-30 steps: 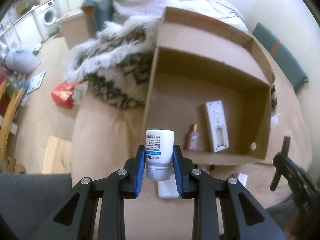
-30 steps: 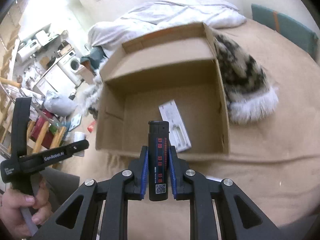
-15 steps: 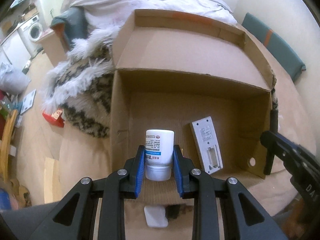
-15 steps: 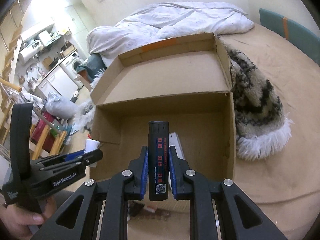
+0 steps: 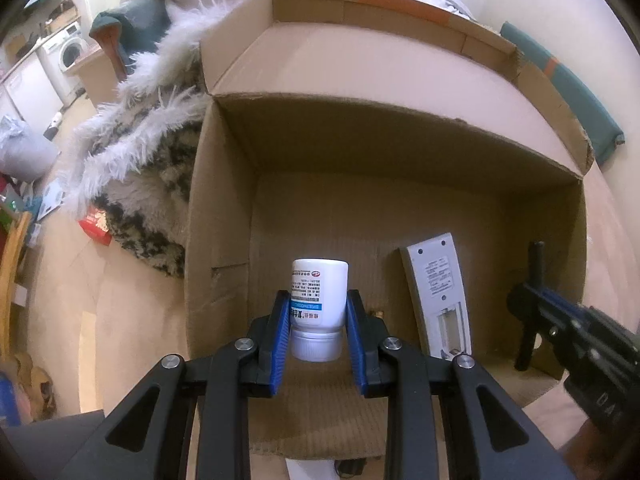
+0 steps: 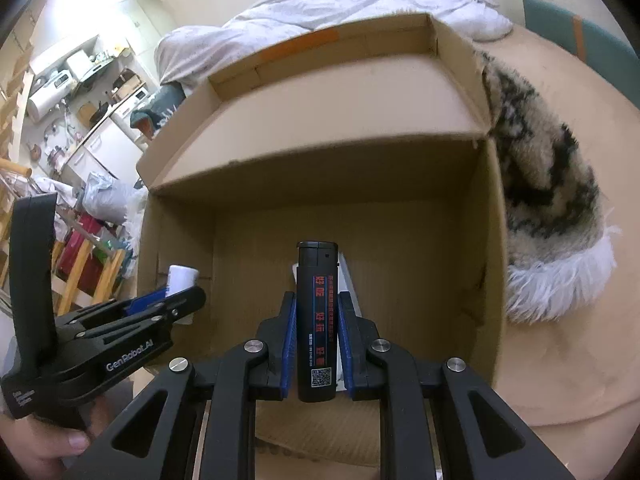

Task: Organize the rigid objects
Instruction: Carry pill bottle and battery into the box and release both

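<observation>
Blue pads of the left gripper (image 5: pixel 318 322) are clamped on a white bottle (image 5: pixel 319 298), held cap-end toward the camera, with the jaws only a little apart around its body. The right gripper (image 6: pixel 317 332) is squeezed tight on a slim black lighter (image 6: pixel 317 320), which stands lengthwise between its pads. Both hang over the open cardboard box (image 5: pixel 224 216) on the bed, the bottle to the left, the lighter to the right above a white remote (image 5: pixel 438 294) lying on the box floor (its battery bay looks open). A furry blanket (image 5: pixel 136 184) lies just beside the box. To do this well, I would lower each item close to bare cardboard before letting go, setting the lighter beside the remote, not on it.
</observation>
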Demonstrator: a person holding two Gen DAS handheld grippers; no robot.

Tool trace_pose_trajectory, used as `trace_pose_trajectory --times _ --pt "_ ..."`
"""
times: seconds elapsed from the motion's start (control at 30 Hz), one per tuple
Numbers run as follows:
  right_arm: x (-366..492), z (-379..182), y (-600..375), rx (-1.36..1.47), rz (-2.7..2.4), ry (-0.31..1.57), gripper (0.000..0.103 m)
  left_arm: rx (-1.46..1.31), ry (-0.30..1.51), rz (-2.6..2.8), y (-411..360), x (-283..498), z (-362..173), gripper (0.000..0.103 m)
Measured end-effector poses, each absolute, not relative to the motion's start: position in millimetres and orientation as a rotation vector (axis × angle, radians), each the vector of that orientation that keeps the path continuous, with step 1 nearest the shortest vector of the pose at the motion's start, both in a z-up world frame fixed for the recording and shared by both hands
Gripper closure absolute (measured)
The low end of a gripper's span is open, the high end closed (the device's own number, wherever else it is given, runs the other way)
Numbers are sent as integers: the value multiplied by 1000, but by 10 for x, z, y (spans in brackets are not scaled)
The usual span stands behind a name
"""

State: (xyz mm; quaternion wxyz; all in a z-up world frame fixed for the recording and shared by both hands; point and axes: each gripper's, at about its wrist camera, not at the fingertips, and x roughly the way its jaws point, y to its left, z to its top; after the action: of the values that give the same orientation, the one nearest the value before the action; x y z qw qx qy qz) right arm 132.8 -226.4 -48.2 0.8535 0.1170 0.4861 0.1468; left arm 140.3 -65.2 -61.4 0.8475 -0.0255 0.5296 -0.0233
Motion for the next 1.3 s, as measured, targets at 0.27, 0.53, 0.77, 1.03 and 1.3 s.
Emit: trace_pose_trajectory --times 0.27,0.53,0.77,1.03,1.3 --pt "1422 -668 -2246 247 299 1071 83 -25 1098 -71 -687 1391 -692 79" --pt "1487 -814 -2228 242 280 1120 83 -4 1107 -67 -709 1415 -796 79" --pt "1505 -803 -2225 253 286 1116 83 -6 1133 -62 -701 1475 -897 79" --pt "1482 -697 -2244 281 313 1076 80 26 1126 -70 -786 1438 -884 78" --pt "1483 -625 -2279 326 315 1050 33 22 1109 -64 -846 1433 -835 45"
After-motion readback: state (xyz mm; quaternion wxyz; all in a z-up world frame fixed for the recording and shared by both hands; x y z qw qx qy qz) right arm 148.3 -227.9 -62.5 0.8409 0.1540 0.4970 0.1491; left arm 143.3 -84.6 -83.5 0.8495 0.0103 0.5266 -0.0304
